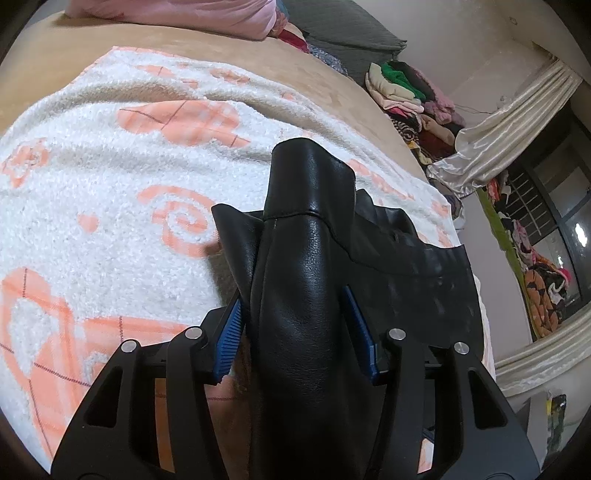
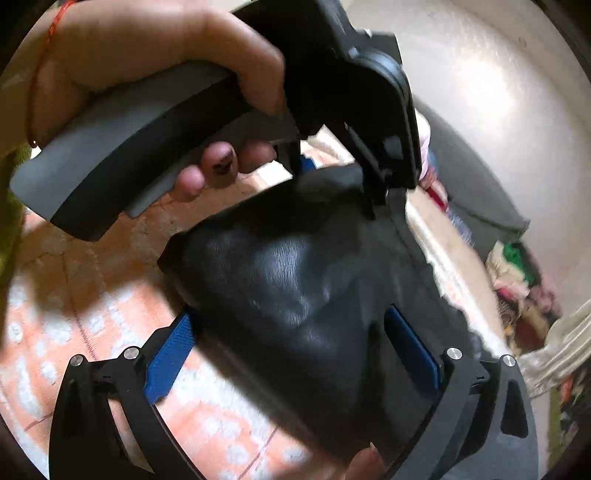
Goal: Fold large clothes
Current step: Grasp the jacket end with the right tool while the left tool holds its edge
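Our left gripper pinches a black fold between its blue pads. Our right gripper stands wider, fabric between its fingers. Our left hand wraps the handle.

Black leather garment bunched between the right tongs' blue pads, over patterned towel.

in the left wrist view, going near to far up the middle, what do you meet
left gripper → black leather garment → white towel with orange patterns → tan bedsheet → pink pillow

The leather garment lies on the towel (itself on the bed), clothes pile behind
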Tool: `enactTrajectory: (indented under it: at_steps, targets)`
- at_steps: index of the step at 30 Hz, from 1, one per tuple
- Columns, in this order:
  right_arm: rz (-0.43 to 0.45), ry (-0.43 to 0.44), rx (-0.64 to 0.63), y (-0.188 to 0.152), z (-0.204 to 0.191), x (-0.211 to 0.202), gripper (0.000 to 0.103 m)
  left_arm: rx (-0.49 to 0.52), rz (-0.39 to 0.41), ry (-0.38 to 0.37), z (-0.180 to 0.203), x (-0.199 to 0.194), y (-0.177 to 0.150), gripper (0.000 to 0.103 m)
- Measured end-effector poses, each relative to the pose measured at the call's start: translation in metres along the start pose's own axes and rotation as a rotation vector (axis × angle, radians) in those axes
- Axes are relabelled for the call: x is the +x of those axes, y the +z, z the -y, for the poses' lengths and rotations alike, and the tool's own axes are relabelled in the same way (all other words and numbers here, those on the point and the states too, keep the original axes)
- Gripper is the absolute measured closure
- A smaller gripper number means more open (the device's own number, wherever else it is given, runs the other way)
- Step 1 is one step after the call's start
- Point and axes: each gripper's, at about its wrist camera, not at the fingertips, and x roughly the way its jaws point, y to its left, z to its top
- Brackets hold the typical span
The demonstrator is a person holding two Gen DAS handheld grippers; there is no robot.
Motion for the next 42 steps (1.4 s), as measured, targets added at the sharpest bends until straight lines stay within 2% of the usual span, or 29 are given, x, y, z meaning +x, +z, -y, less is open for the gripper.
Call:
enactTrajectory:
  at_steps: [1, 3, 4, 5, 8, 10, 12, 14, 15, 19, 24, 29, 30, 37, 42]
  targets:
    - [0.025, -0.023, -0.024, -0.001, -0.003, -0.004, 0.009, 0.005, 0.002, 0.007, 0.001, -0.001, -0.001, 0.058]
    - [0.067, -0.026, -0.059, -0.003, -0.007, -0.014, 0.030, 0.004, 0.000, 0.010, 0.000, 0.000, 0.000, 0.056]
    - [0.084, -0.021, -0.065, -0.004, -0.007, -0.017, 0.045, 0.001, -0.001, 0.015, -0.001, 0.000, 0.000, 0.051]
    - [0.102, -0.015, -0.069, -0.006, -0.007, -0.022, 0.055, -0.003, -0.003, 0.018, -0.002, -0.001, 0.000, 0.049]
    - [0.145, -0.032, -0.068, -0.008, -0.005, -0.035, 0.072, -0.030, -0.017, 0.025, -0.008, 0.000, 0.000, 0.035]
    - [0.160, -0.028, -0.046, -0.008, 0.000, -0.041, 0.076, -0.058, -0.035, 0.023, -0.014, 0.003, 0.000, 0.028]
    - [0.160, -0.015, -0.028, -0.007, 0.005, -0.043, 0.077, -0.093, -0.050, -0.007, -0.020, 0.007, -0.002, 0.029]
    - [0.161, -0.009, -0.021, -0.005, 0.012, -0.042, 0.079, -0.117, -0.054, -0.052, -0.022, 0.011, -0.005, 0.042]
    - [0.163, -0.008, -0.018, -0.005, 0.015, -0.042, 0.079, -0.116, -0.055, -0.078, -0.020, 0.011, -0.006, 0.057]
    - [0.190, -0.005, 0.014, -0.004, 0.021, -0.057, 0.081, -0.050, 0.012, -0.071, 0.004, -0.006, -0.005, 0.071]
    - [0.251, -0.022, 0.095, -0.010, 0.060, -0.084, 0.083, 0.009, 0.113, -0.076, 0.062, -0.036, 0.001, 0.072]
    - [0.296, -0.074, 0.225, -0.033, 0.117, -0.118, 0.087, 0.100, 0.145, -0.067, 0.139, -0.042, 0.013, 0.070]
    - [0.299, -0.082, 0.255, -0.040, 0.129, -0.124, 0.087, 0.133, 0.147, -0.060, 0.161, -0.041, 0.015, 0.069]
    - [0.302, -0.114, 0.443, -0.092, 0.192, -0.156, 0.089, 0.266, 0.126, -0.032, 0.258, -0.010, 0.009, 0.064]
    - [0.289, -0.109, 0.576, -0.135, 0.223, -0.167, 0.089, 0.311, 0.095, -0.027, 0.296, 0.020, 0.001, 0.061]
